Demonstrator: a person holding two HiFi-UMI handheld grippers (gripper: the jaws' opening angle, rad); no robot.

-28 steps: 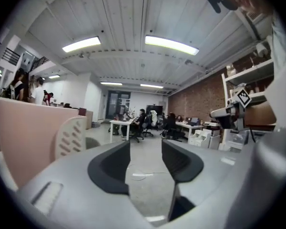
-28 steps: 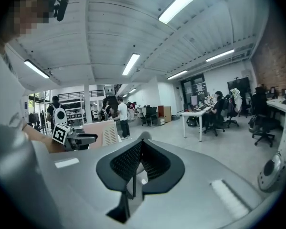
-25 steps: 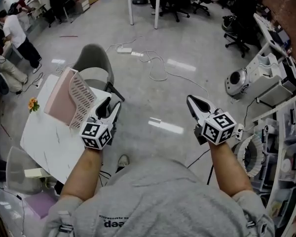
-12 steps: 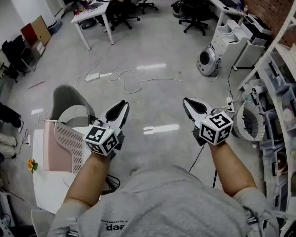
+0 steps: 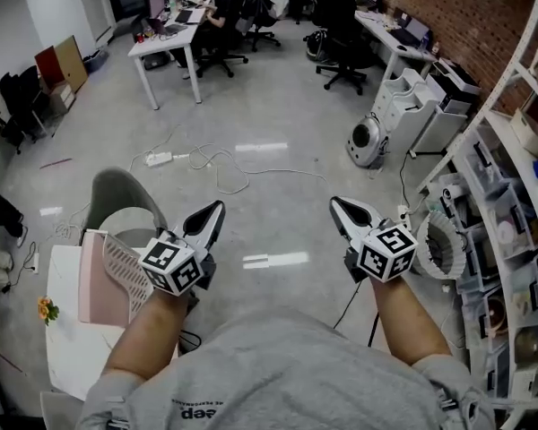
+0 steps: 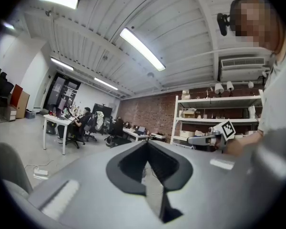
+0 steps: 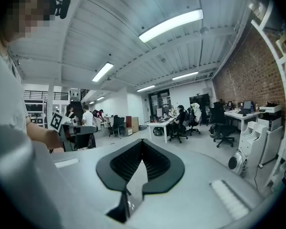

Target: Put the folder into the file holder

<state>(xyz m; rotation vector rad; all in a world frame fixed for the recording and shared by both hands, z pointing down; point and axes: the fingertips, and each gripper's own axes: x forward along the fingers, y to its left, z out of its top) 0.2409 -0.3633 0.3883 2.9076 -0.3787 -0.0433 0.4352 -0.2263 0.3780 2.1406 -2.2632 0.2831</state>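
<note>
So we had both grippers up in front of us over the floor, pointing out across the office. The left gripper (image 5: pixel 217 206) had just been closing and its jaws sat fully together with nothing between them. The right gripper (image 5: pixel 334 202) was closed and empty too. The pink folder (image 5: pixel 91 280) was on the white surface (image 5: pixel 63 339) at our lower left. It looked tucked inside the white mesh file holder (image 5: pixel 124 271), though from that angle we couldn't be sure.
</note>
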